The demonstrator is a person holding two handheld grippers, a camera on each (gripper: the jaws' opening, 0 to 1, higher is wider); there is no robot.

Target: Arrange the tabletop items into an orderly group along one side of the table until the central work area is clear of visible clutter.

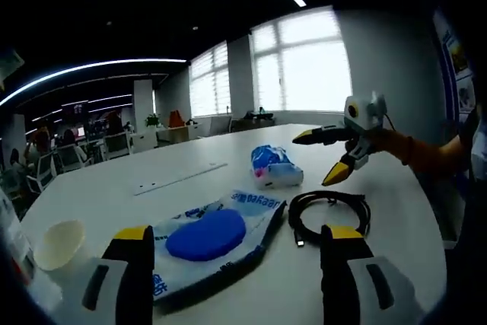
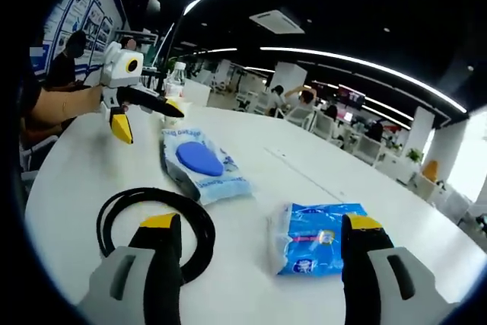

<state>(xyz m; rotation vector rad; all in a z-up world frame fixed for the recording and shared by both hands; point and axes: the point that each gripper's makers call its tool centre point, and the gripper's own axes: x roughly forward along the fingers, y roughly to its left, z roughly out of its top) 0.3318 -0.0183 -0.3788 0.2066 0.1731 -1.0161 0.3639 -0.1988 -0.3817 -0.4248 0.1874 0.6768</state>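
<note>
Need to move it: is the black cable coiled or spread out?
Coiled: the black cable lies in a round loop on the table.

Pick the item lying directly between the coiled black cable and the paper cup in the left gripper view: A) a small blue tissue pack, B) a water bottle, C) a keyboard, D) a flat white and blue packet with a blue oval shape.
D: the flat packet with the blue oval lies between the coiled black cable and the paper cup, while the small blue pack sits farther back.
</note>
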